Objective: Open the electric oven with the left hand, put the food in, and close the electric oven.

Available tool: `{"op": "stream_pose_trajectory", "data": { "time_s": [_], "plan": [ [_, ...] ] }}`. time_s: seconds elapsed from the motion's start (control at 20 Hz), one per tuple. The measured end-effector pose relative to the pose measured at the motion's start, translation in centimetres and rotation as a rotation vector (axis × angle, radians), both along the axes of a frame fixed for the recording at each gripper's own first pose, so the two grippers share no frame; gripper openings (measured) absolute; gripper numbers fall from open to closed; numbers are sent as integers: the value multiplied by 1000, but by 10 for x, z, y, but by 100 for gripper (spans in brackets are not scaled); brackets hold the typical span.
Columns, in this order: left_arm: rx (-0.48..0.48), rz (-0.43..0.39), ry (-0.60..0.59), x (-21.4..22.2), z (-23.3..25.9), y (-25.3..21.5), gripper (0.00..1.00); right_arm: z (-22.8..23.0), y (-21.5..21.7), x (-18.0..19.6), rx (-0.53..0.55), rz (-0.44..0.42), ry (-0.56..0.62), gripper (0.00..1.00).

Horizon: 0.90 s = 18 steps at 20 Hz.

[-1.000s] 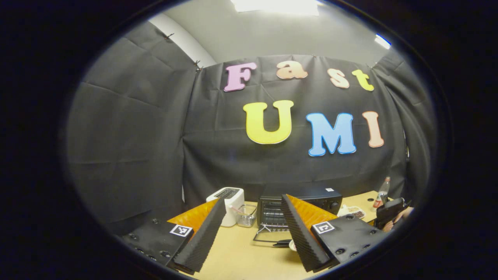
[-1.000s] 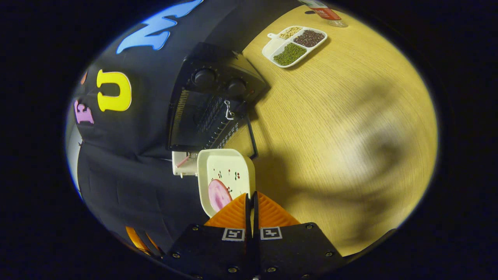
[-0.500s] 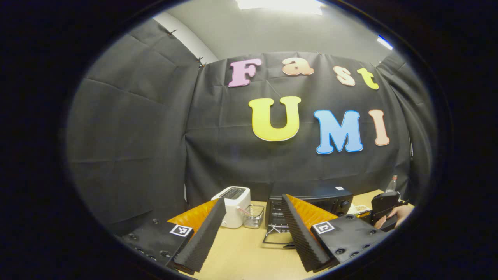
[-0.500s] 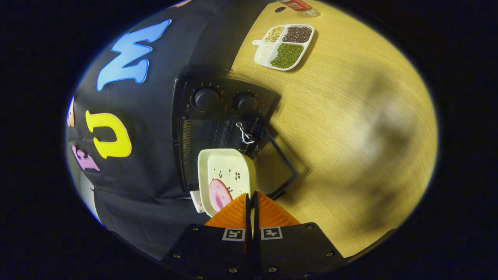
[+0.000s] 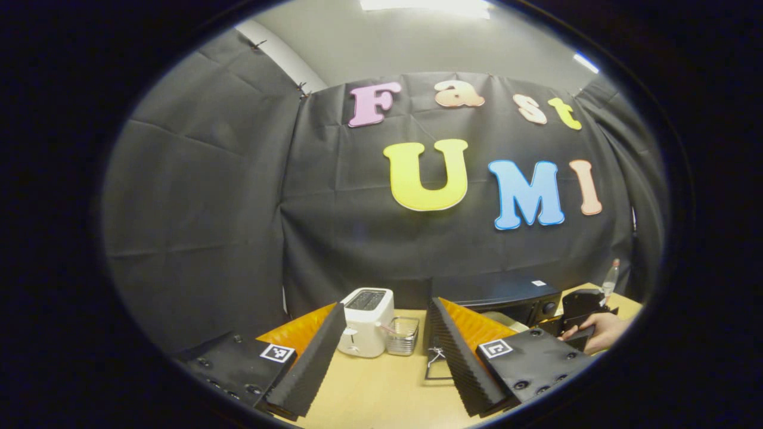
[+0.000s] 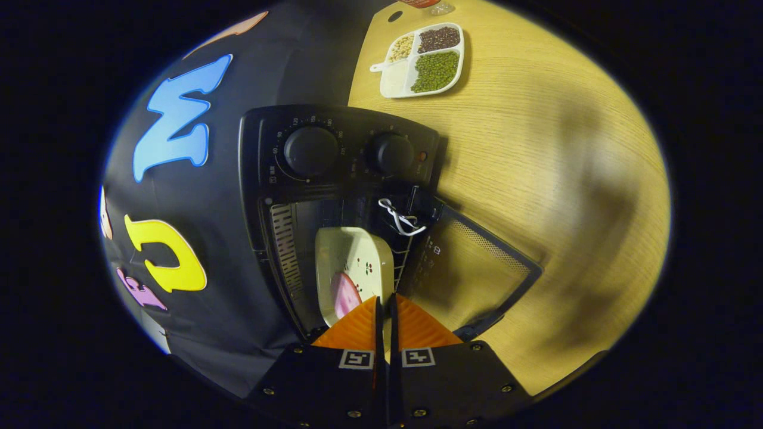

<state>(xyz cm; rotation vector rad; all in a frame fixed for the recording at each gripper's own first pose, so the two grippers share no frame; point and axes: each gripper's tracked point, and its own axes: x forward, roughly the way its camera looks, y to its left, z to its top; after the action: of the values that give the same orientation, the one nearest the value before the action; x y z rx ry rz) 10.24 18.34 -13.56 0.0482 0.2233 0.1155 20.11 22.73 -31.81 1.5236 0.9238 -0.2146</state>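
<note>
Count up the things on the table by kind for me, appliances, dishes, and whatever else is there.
Appliances: 2, the oven and the toaster.
Dishes: 2, the plate and the divided tray.
Baskets: 1, the clear basket.
Bottles: 1, the bottle.
Total: 6.

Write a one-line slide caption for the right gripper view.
Right gripper holds the plate at the oven mouth, door open.

Toaster (image 5: 365, 322) left of oven (image 5: 501, 296), basket (image 5: 401, 335) between them, plate (image 6: 353, 271) seemingly partway inside oven, door (image 6: 477, 275) down.
</note>
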Motion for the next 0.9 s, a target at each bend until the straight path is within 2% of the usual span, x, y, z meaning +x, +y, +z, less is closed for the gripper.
{"op": "stream_pose_trajectory", "data": {
  "time_s": [0.25,0.55,0.8,0.85,0.9],
  "plan": [
    [14,11,24,8,-8,16,100,-8,3,34,-10,-104,-18,3],
    [45,24,47,4,-12,22,100,-18,12,58,8,-148,-8,3],
    [40,23,52,3,-12,19,100,-1,24,61,47,-125,-69,13],
    [37,18,50,3,-11,17,100,3,26,59,42,-114,-87,25],
    [36,11,48,4,-11,14,100,8,24,57,36,-95,-105,26]
  ]
}}
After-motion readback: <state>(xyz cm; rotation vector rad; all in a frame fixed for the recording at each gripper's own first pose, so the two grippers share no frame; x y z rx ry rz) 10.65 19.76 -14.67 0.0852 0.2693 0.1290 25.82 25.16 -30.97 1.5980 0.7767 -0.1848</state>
